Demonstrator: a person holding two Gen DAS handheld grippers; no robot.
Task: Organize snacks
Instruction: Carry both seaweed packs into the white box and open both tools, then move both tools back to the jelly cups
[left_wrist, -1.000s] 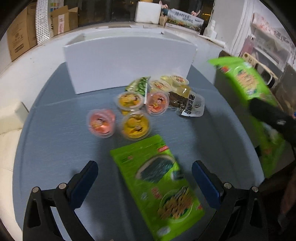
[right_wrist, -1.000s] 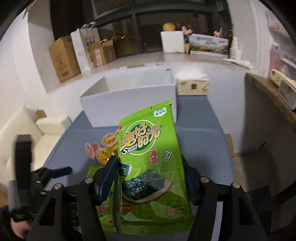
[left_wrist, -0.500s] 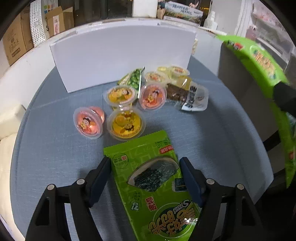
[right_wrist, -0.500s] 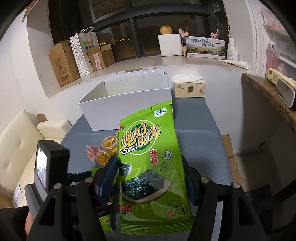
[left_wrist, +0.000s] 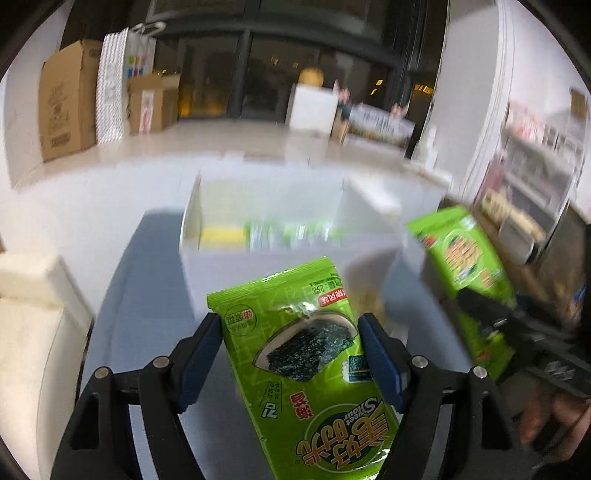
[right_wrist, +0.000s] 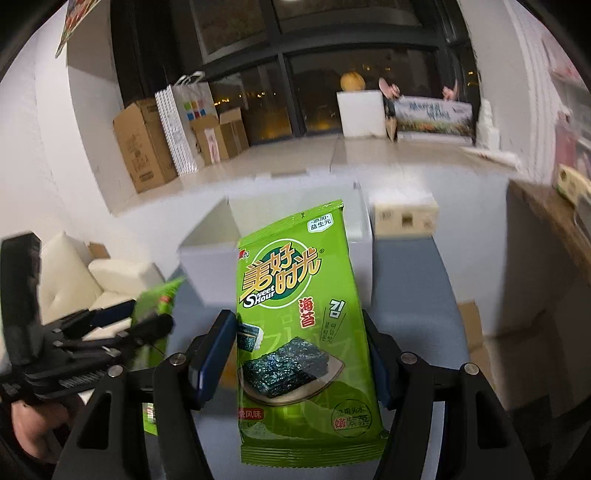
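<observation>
A grey counter (right_wrist: 410, 280) is carrying a white box (left_wrist: 280, 254), open at the top, with blurred packets already lying inside. I am pinching one seaweed packet (left_wrist: 306, 354) in my left hand-held gripper (left_wrist: 290, 350) and a second packet (right_wrist: 299, 317) in my right hand-held gripper (right_wrist: 301, 350), both raised in front of the box. Risks, in my judgement: the film is slick and I am gripping only by the edges, so either packet may be slipping or crumpling; bringing both in together, the two may be colliding at the box rim.
</observation>
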